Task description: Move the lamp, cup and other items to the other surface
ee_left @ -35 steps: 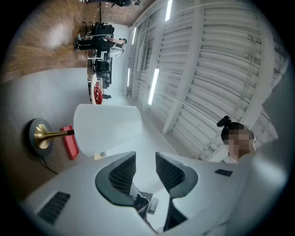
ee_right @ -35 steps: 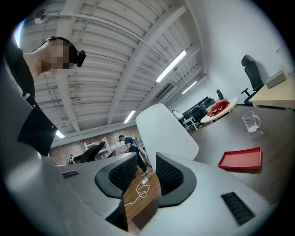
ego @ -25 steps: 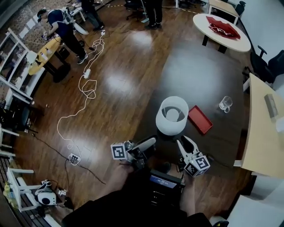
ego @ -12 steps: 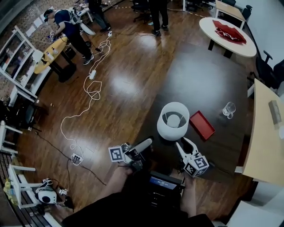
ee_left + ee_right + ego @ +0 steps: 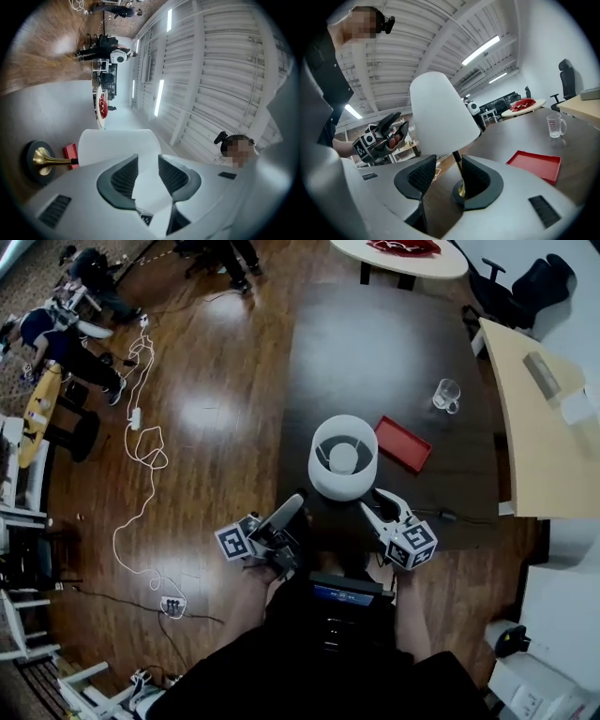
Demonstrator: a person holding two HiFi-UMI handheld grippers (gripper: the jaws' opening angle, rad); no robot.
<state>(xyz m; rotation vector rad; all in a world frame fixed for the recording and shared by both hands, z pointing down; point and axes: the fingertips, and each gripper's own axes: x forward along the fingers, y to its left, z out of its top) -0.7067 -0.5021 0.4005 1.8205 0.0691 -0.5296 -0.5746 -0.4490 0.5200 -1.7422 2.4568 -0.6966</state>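
Note:
The lamp (image 5: 343, 457), with a white shade and a brass stem, stands near the front edge of the dark table (image 5: 375, 343). Behind it to the right lie a red tray (image 5: 403, 443) and a glass cup (image 5: 446, 395). My left gripper (image 5: 292, 505) is open just left of the shade (image 5: 117, 143), which fills its gap without touching the pads. My right gripper (image 5: 373, 501) is open at the lamp's front right. Its jaws have just been opening. The brass stem (image 5: 456, 164) shows in the gap, close to the right finger (image 5: 480, 178), and is not pressed.
A light wooden desk (image 5: 534, 427) adjoins the table on the right. A round white table (image 5: 398, 251) with a red cloth stands beyond, with a black chair (image 5: 525, 287) nearby. White cables (image 5: 141, 442) trail over the wooden floor at left, where people stand.
Both grippers have closed in on the lamp: the left toward the shade's side, the right lower toward the stem. My head has moved, so the table sits higher in the picture.

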